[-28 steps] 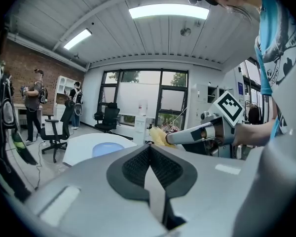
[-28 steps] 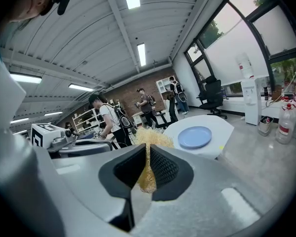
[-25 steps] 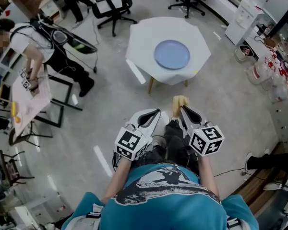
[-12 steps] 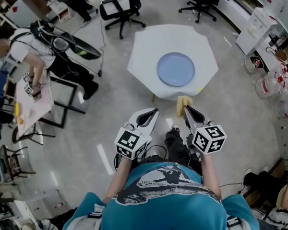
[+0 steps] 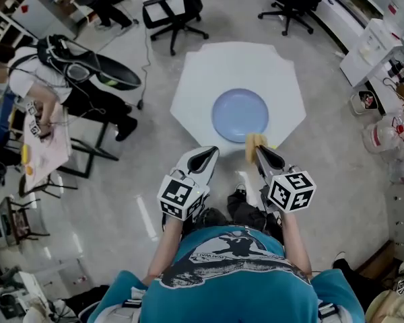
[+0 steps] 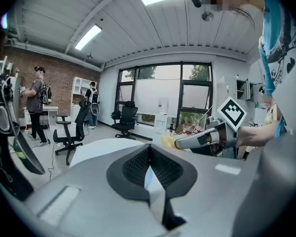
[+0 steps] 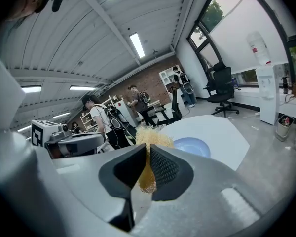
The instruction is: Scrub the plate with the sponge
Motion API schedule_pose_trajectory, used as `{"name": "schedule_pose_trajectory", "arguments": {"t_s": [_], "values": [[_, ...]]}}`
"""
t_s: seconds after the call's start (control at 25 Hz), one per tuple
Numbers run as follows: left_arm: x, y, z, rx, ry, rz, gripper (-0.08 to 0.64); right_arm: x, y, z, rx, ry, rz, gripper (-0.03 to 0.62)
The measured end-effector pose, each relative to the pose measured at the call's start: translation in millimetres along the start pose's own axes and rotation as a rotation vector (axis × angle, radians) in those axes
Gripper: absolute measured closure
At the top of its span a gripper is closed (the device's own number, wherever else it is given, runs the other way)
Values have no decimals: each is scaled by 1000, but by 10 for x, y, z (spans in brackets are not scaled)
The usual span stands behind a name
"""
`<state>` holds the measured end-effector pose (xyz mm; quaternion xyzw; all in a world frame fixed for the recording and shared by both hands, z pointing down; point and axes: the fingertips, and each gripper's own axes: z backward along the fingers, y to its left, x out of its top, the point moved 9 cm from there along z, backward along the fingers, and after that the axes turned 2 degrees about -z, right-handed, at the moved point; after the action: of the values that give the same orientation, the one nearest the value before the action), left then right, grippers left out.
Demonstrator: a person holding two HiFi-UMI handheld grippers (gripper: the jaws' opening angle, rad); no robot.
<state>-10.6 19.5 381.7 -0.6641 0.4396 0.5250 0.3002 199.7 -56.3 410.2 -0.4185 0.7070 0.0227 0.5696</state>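
Desk: white octagonal desk [image 5: 188, 93], round blue plate [image 5: 240, 115] centred.
Right gripper [image 5: 258, 151]: we clench the yellow fibrous sponge [image 5: 253, 140]; plate just ahead.
Left gripper [image 5: 211, 153]: jaws closed, empty.

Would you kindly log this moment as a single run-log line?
stage: scrubbing not yet begun | left gripper: shut, empty | right gripper: shut on sponge | plate: on white table, untouched
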Motion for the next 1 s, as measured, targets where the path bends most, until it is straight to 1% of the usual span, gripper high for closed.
{"name": "schedule_pose_trajectory", "arguments": {"t_s": [0.28, 0.6, 0.8, 1.0], "values": [[74, 11, -208, 39, 26, 0, 548, 93, -218, -123, 46, 23, -20, 565], [68, 103, -250, 72, 43, 6, 548, 47, -352, -202, 45, 45, -48, 565], [24, 271, -315, 54, 51, 9, 548, 21, -362, -302, 19, 54, -57, 565], [26, 589, -496, -5, 80, -34, 548, 42, -382, -503, -42, 48, -90, 565]]}}
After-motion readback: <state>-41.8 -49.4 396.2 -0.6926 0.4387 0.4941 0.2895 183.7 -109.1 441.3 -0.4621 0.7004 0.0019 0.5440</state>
